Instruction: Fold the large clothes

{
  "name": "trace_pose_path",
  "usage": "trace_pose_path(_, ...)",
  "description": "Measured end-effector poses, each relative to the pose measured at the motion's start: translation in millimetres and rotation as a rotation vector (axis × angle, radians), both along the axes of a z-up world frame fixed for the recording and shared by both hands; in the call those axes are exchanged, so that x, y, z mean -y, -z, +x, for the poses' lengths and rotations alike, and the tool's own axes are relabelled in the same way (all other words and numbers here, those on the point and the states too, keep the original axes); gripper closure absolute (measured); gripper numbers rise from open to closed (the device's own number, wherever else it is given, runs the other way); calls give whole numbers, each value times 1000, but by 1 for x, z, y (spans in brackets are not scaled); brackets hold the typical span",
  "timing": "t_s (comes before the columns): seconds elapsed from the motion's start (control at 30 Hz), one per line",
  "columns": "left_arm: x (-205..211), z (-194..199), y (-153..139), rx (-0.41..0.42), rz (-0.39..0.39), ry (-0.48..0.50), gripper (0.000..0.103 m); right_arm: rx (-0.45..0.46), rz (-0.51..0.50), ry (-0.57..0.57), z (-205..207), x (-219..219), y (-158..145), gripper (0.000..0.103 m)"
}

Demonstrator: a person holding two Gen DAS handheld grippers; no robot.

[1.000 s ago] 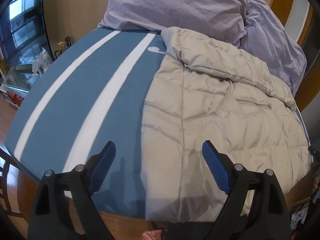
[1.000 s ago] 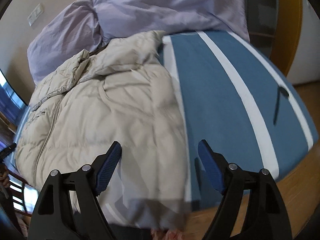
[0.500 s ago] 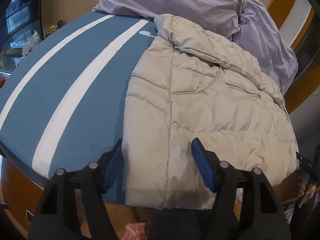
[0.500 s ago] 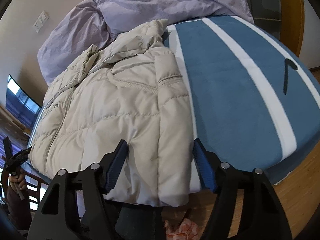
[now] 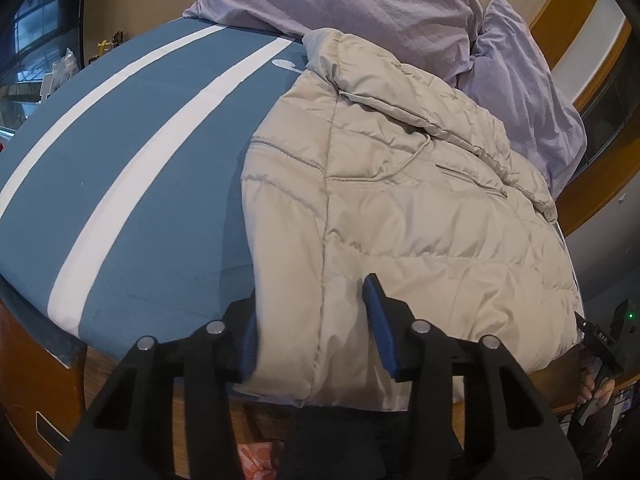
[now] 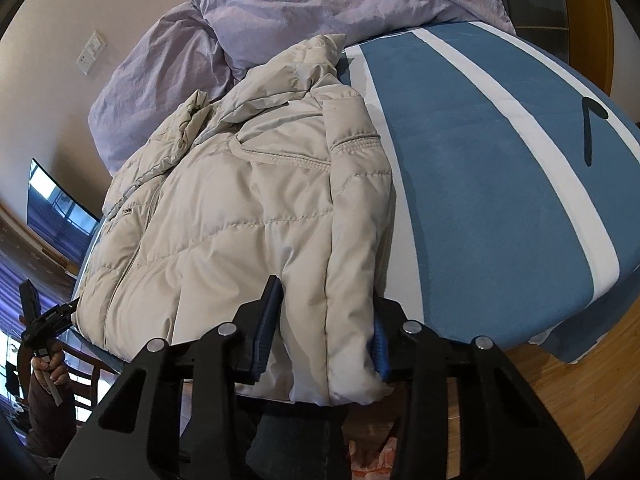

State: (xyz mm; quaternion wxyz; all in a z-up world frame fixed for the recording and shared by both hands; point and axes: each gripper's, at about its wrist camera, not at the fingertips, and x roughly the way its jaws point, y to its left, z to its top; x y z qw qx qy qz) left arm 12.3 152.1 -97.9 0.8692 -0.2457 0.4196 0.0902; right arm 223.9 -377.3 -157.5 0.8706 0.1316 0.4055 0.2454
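Now left gripper (image 5: 314, 322) & right gripper (image 6: 326, 330) each straddle hem of one beige quilted puffer jacket (image 5: 420, 208), jaws apart, not clamped. Two lilac pillows (image 6: 320, 4) beyond.

A beige quilted puffer jacket (image 5: 420, 208) (image 6: 248, 216) lies spread flat, collar at the far end, hem hanging slightly over the near edge.

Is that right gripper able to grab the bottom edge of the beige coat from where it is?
Probably yes. The right gripper already has its open fingers on either side of the puffer jacket hem, with nothing between them and the fabric.
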Motion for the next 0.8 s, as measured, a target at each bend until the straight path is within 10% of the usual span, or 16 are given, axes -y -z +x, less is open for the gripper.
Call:
trace_pose_path(0.27,5,-4,-15,50,3,-11,87,67,33,25,-7,2,-16,91)
trace_pose_path(0.8,-8,16,-98,248,47,-50,90,294,50,83,9,-16,-110,91)
